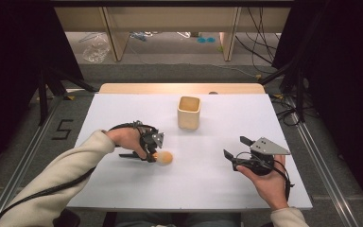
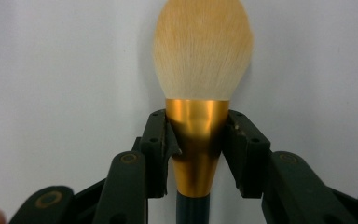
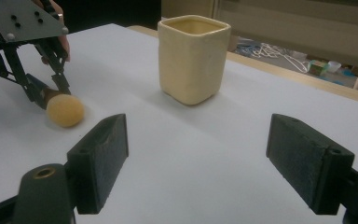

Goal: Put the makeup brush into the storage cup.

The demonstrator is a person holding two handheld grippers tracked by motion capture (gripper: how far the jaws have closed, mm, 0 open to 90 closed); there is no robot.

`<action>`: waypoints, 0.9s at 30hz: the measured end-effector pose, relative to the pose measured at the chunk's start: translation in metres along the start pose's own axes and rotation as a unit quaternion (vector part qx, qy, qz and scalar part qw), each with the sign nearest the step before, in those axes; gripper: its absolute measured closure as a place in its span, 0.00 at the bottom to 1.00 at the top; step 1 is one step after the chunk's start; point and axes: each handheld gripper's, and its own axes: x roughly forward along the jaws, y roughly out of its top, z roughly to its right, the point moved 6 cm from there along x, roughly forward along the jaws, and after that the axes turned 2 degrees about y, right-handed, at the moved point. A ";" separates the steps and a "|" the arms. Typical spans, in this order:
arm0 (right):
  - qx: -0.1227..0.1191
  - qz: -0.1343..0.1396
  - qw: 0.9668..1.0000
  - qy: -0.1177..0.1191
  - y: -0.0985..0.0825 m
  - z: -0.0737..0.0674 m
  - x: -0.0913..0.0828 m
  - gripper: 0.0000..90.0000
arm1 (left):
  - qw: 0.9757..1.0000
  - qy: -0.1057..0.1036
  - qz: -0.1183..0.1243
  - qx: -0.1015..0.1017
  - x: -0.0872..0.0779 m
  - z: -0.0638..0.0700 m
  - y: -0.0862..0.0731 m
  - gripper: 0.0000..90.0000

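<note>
White tabletop (image 1: 123, 109): left gripper (image 2: 196, 140) pinches the makeup brush (image 2: 200, 70) by its gold ferrule for lifting toward the cream cup (image 1: 189, 112), while right gripper (image 3: 214, 158) waits spread.

Left gripper (image 1: 155, 152) low over the table, fingers (image 2: 156, 140) clamped, right gripper (image 1: 236, 147) resting, fingers (image 3: 100, 154) spread wide

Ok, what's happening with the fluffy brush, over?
Left gripper shut on makeup brush, on table. Right gripper open, empty. Cup clear ahead.

The round soft-bristled makeup brush (image 2: 202, 51) had pale peach hair, a shiny gold metal collar and a dark handle. The square ceramic cup (image 1: 189, 112) was plain cream, on a white table (image 1: 227, 189).
</note>
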 end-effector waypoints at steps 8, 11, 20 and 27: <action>0.000 0.003 1.000 -0.003 0.000 0.000 0.001 0.24 | 1.000 0.013 0.015 -0.001 -0.005 -0.001 -0.001 0.70; 0.000 0.003 1.000 -0.002 0.000 0.000 0.001 0.24 | 1.000 0.017 0.023 -0.001 -0.008 0.000 0.000 0.70; 0.002 0.002 1.000 0.000 0.000 0.000 0.001 0.24 | 0.998 0.034 0.049 -0.006 -0.016 -0.001 0.001 0.70; -0.005 0.010 1.000 -0.002 0.000 0.002 0.003 0.24 | 0.997 0.048 0.063 -0.006 -0.022 -0.001 0.003 0.70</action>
